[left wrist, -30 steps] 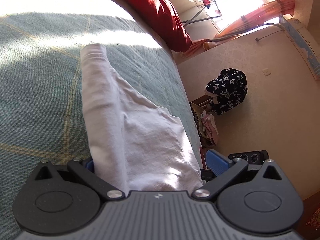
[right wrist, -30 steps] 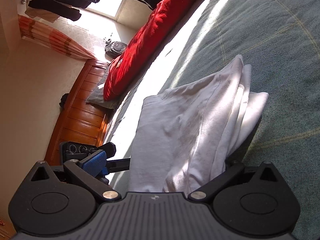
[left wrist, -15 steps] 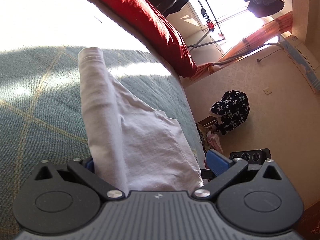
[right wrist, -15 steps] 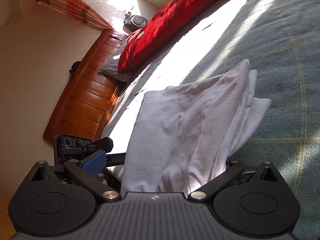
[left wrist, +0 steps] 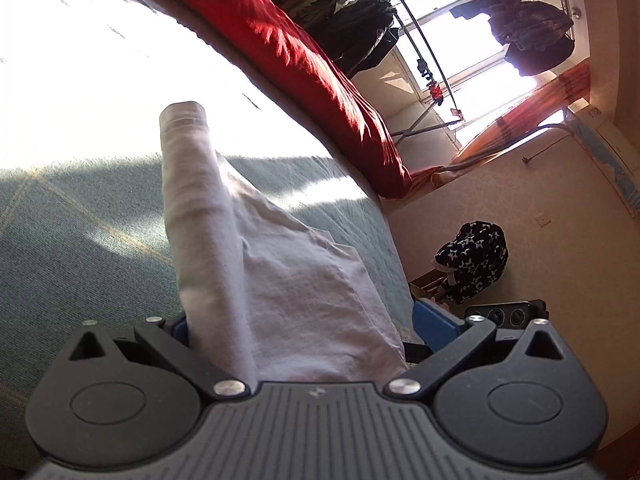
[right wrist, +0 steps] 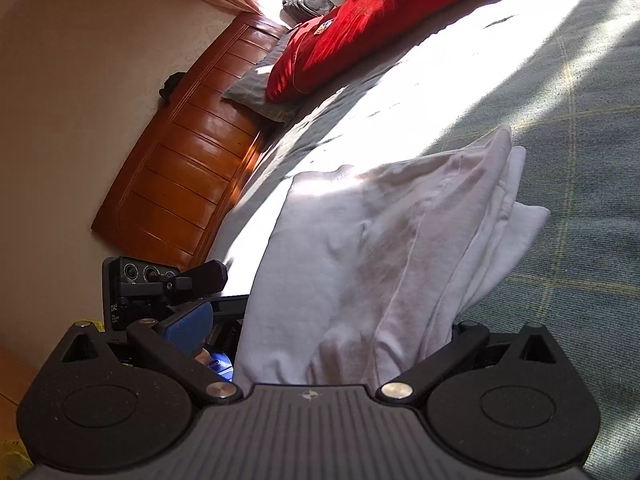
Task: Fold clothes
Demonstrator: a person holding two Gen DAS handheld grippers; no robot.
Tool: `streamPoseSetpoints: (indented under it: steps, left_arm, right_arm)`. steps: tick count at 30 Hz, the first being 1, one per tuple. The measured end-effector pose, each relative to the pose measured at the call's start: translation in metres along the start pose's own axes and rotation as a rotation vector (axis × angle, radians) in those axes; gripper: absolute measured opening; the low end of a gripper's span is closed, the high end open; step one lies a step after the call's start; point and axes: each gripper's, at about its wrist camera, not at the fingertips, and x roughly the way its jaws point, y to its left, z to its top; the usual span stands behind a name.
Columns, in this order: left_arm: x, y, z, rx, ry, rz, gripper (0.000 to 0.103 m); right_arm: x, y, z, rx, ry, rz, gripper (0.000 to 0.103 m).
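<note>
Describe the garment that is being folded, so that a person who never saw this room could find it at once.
Start from the wide green bed cover below the long red pillow. On it lies the white garment, its near edge running up between both grippers. It is the only white cloth on the bed, partly folded into layers.

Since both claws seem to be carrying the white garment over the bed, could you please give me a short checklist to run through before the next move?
1. Left claw has the white garment between its fingers: ok, cloth fills the gap.
2. Right claw has the garment too: ok, cloth runs in between its fingers.
3. How firmly each claw pinches: cannot tell, the cloth hides the pads.
4. Far end of the garment rests on the green bedspread: ok.
5. Layers lie even: not ok, they fan out at the far right edge in the right wrist view.
6. Red pillow is away from the garment: ok.
</note>
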Motion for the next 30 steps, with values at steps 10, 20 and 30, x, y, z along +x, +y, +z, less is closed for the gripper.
streamPoseSetpoints:
  steps: [10,20,30]
  left_arm:
    - [-0.061,0.059,0.031,-0.057,-0.091,0.056,0.102]
    - [-0.109,0.113,0.083,-0.090,-0.194,0.109,0.102]
    - [-0.144,0.170,0.133,-0.114,-0.254,0.113,0.102]
  right_arm:
    - [0.094,0.043,0.016,-0.068,0.116,0.019,0.103]
    - [0.192,0.083,0.044,-0.169,0.181,0.044,0.103]
    - [0.278,0.108,0.071,-0.248,0.198,0.065,0.103]
